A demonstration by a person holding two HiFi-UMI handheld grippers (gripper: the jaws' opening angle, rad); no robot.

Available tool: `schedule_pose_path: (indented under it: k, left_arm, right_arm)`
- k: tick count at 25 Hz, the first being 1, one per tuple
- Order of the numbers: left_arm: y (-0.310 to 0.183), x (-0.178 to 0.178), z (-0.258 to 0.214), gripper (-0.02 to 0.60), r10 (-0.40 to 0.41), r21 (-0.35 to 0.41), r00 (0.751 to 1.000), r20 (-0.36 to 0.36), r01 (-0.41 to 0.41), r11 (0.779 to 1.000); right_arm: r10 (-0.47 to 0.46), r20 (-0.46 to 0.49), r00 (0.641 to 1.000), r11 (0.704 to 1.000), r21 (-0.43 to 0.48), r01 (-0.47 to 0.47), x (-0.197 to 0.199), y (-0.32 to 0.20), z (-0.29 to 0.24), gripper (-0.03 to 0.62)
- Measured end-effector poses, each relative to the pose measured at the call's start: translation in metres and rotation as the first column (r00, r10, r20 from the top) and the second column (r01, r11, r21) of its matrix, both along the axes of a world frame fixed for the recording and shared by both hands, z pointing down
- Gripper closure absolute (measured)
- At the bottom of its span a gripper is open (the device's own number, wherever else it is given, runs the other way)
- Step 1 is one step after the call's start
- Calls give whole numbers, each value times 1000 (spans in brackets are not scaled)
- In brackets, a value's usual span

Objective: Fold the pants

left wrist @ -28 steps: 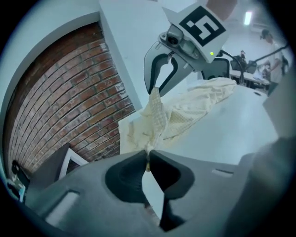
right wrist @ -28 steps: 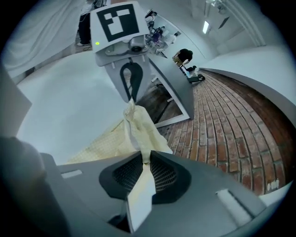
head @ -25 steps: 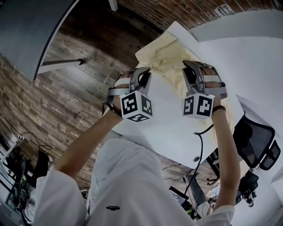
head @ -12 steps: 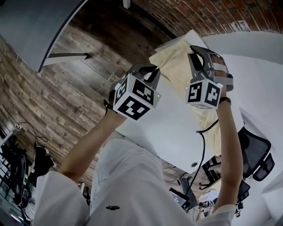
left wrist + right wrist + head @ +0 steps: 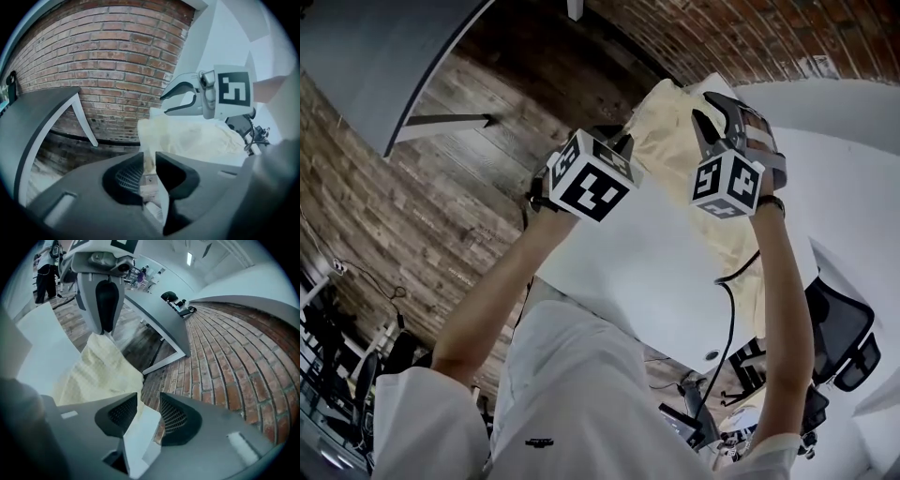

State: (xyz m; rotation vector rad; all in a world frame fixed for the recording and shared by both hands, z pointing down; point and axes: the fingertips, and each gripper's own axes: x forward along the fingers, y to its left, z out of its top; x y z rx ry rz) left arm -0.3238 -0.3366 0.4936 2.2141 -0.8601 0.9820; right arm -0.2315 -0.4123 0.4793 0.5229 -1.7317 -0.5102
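At the far corner of the white counter (image 5: 656,272), the pale yellow pants (image 5: 670,141) lie bunched, with a strip of cloth running back along the counter's right edge toward the person. Both tools point steeply down at that corner, side by side and near each other. The left tool (image 5: 149,165) has just been opening: its jaws stand only narrowly apart, and the cloth's edge reaches up into the slit between them without looking pinched. The right tool (image 5: 149,411) has just been opening too and stands wider — through its gap show the counter's corner and a fringe of cloth lying against one pad, not clamped. This reads as the release at the end of a carry: a held edge has been brought to the corner and both tools are letting it go. How many layers now lie there cannot be told, since the cloth is rumpled. The next move likely calls for drawing both tools back and up, clear of the fabric, so that nothing drags. After that — judging by the loose strip along the edge — comes a fresh hold on that part, to bring it over the bunched end.
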Motion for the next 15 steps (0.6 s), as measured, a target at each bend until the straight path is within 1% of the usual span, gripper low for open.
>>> schedule_pose_path:
  k: [2, 3, 6, 11, 13, 15]
  left_arm:
    - [-3, -5, 8, 420, -3, 8, 999, 37, 3, 1000]
    - [-5, -8, 12, 395, -5, 13, 999, 54, 4, 1000]
    - [-7, -14, 15, 387, -13, 36, 996, 84, 10, 999]
    - [0, -9, 17, 387, 6, 51, 995, 101, -11, 999]
    - [4, -4, 16, 388, 21, 50, 995, 101, -26, 998]
    - [10, 1, 13, 388, 38, 55, 994, 98, -44, 997]
  right_arm:
    - [17, 8, 1000, 1000, -6, -17, 3, 3, 0, 436]
    - [22, 13, 1000, 1000, -8, -22, 4, 5, 0, 436]
    - [27, 27, 999, 1000, -8, -27, 10, 13, 0, 436]
    - [57, 47, 997, 998, -22, -56, 23, 30, 4, 444]
    - [88, 67, 994, 996, -26, -86, 30, 37, 3, 458]
    - [128, 92, 987, 992, -26, -126, 37, 47, 0, 492]
